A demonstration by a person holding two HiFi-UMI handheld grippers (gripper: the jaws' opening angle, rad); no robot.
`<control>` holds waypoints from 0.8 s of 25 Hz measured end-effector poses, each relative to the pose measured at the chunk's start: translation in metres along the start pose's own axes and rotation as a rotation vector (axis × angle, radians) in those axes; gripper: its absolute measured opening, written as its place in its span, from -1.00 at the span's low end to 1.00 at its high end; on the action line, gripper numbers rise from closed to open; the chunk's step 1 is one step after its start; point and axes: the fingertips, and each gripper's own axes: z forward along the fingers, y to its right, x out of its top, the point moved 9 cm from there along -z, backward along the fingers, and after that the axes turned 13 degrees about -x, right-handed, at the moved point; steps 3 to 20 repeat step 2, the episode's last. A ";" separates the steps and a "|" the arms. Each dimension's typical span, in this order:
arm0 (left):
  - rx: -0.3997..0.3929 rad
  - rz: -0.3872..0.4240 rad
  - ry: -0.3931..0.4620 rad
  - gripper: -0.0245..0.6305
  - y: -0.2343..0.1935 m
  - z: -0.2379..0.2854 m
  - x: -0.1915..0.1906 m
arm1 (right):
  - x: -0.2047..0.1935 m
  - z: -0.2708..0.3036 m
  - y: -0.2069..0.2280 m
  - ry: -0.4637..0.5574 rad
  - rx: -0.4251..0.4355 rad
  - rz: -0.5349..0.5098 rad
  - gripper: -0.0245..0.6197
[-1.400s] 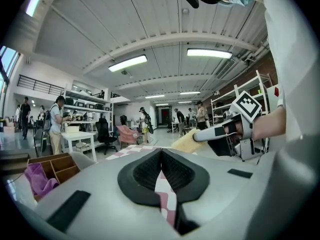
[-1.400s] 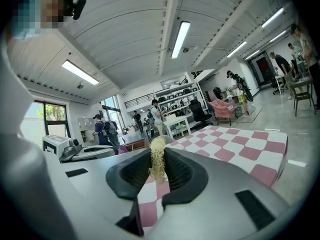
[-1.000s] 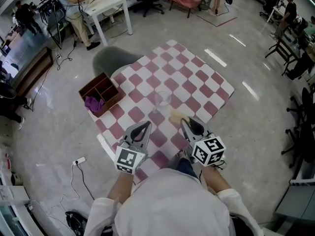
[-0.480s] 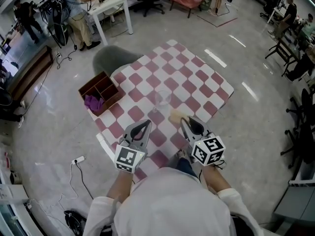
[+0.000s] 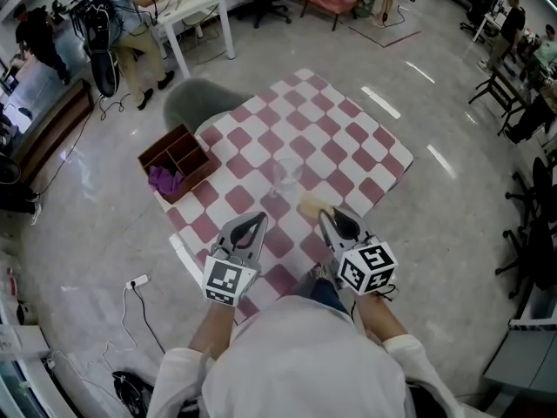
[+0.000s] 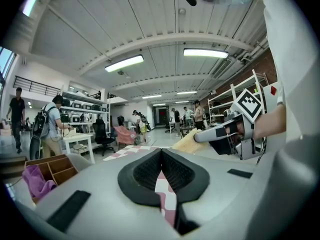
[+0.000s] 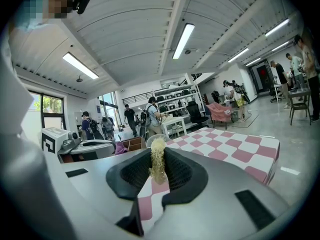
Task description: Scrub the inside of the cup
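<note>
Left gripper (image 5: 258,220) shut & empty, right gripper (image 5: 327,217) clamping yellow sponge (image 5: 313,205); clear cup (image 5: 287,174) upright just beyond both tips.

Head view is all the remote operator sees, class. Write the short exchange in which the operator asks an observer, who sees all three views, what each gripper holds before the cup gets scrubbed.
Operator: Is the right gripper actually gripping that yellow sponge?
Observer: Yes. The right gripper view shows its fingers clamped on the sponge, which stands edge-on between them.
Operator: And the left gripper?
Observer: Its own view shows the fingers shut together, with nothing between them.
</note>
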 end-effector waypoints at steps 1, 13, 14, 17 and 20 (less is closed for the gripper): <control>0.001 -0.001 0.000 -0.83 0.000 0.000 -0.001 | -0.001 0.000 0.000 -0.001 -0.001 0.000 -0.65; 0.002 -0.002 0.000 -0.83 0.001 0.000 -0.001 | -0.002 0.000 0.000 -0.002 -0.002 -0.001 -0.65; 0.002 -0.002 0.000 -0.83 0.001 0.000 -0.001 | -0.002 0.000 0.000 -0.002 -0.002 -0.001 -0.65; 0.002 -0.002 0.000 -0.83 0.001 0.000 -0.001 | -0.002 0.000 0.000 -0.002 -0.002 -0.001 -0.65; 0.002 -0.002 0.000 -0.83 0.001 0.000 -0.001 | -0.002 0.000 0.000 -0.002 -0.002 -0.001 -0.65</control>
